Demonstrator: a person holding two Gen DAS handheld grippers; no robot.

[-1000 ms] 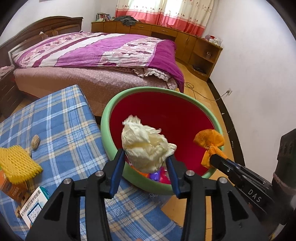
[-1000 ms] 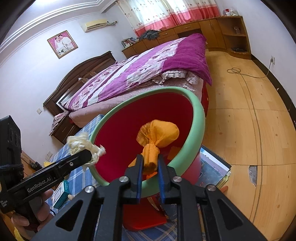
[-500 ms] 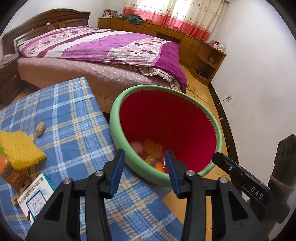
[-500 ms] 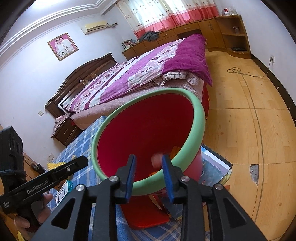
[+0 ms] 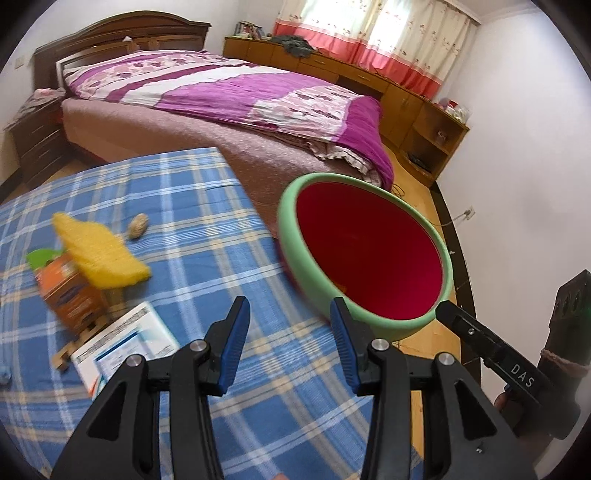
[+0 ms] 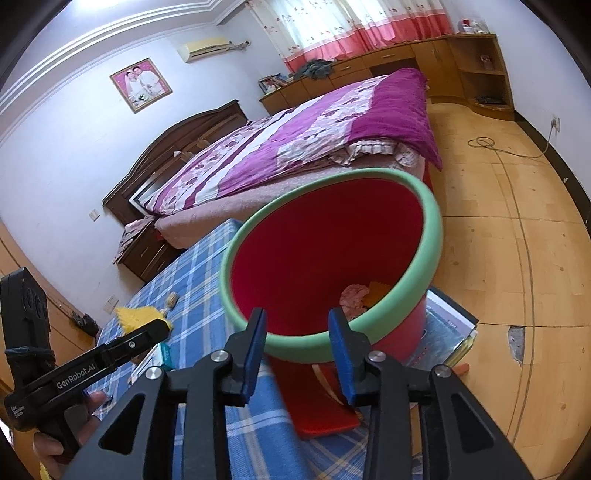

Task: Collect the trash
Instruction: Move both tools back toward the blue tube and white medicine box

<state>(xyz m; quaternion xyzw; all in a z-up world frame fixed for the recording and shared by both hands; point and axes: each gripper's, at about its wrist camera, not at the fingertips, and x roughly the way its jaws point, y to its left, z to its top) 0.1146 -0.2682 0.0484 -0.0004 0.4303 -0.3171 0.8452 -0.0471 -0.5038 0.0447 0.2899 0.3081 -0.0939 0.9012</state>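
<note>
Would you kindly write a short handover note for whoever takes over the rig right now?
Left hand-held gripper: open, empty, over the blue plaid table.
Right hand-held gripper: open, empty, at the red bin.
Done: some scraps lie in the bin.
Left: yellow foam net, orange box, white box, small nut-like piece on the table.

It was a bedroom in a home. A wide bed (image 5: 229, 96) with a purple flowered quilt (image 6: 306, 136) and dark wooden headboard (image 5: 122, 35) filled the room toward 11 o'clock. Low wooden cabinets (image 5: 373, 79) ran under pink curtains (image 5: 380, 40) at 1 o'clock. A framed couple's portrait (image 6: 141, 84) and an air conditioner (image 6: 205, 48) hung on the wall.
</note>
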